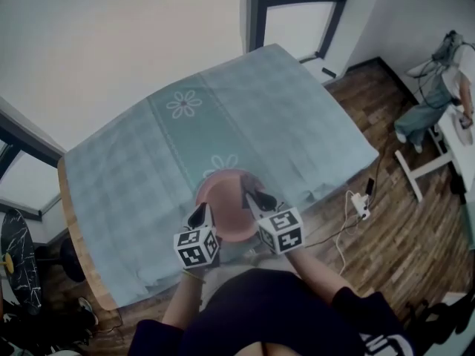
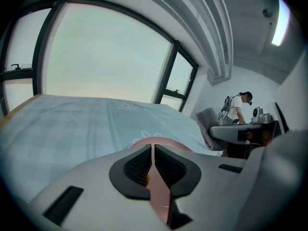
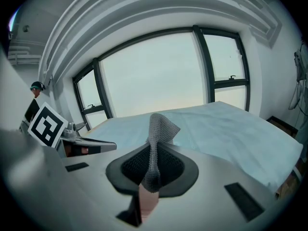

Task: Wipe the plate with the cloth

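Fig. (head view plus both gripper views). L gripper (image 1: 199, 215) is pressed shut on the near rim of the pink plate (image 1: 226, 202), w/ the thin edge pinched betw. its pads (image 2: 166, 170). R gripper (image 1: 260, 200) pinches the grey mesh cloth (image 3: 159, 129), whose free end stands up past the jaws, just beside the plate's right rim. Plate lies over the bench (image 1: 74, 221) near its front edge, on a teal tablecloth (image 1: 148, 154) — resting or lifted: can't tell.

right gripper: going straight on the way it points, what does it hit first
The right gripper would probably meet the tablecloth, the grey cloth pinched in its jaws touching first. The pink plate shows only under the jaws, so it likely passes over; depth unclear.
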The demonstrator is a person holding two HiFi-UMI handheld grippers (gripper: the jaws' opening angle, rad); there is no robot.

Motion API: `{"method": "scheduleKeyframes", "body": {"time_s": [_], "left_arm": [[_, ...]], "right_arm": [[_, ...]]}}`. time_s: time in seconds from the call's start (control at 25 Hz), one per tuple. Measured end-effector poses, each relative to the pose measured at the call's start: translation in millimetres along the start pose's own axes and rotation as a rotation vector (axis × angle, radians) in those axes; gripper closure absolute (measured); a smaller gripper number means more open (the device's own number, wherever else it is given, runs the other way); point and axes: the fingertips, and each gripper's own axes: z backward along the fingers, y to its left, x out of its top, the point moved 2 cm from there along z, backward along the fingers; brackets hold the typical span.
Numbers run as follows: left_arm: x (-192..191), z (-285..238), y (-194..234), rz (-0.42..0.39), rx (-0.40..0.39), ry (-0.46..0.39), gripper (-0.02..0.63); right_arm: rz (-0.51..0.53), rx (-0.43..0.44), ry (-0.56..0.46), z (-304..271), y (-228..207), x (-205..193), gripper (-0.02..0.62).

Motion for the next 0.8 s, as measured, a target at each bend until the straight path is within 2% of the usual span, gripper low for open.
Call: {"method": "scheduleKeyframes", "body": {"time_s": [0.2,0.32,0.48,0.8], "left_arm": [[-13,0,18,0.018,0.051,0.028,0.583],[-23,-1,28,0.031,0.078,0.053,0.519],[-35,-6,40,0.045,0.099,0.094,0.478],[-52,-19,52,0.048,0.111,0.161,0.471]], "right_arm": [[0.017,0.027,0.015,-11,1,-1,0.561],[0.036,0.038,0.032,-21,3,-5,0.560],[0.057,0.047,0.067,-35,7,-12,0.560],[0.087,0.044,0.128,-62,6,-19,0.560]]}}
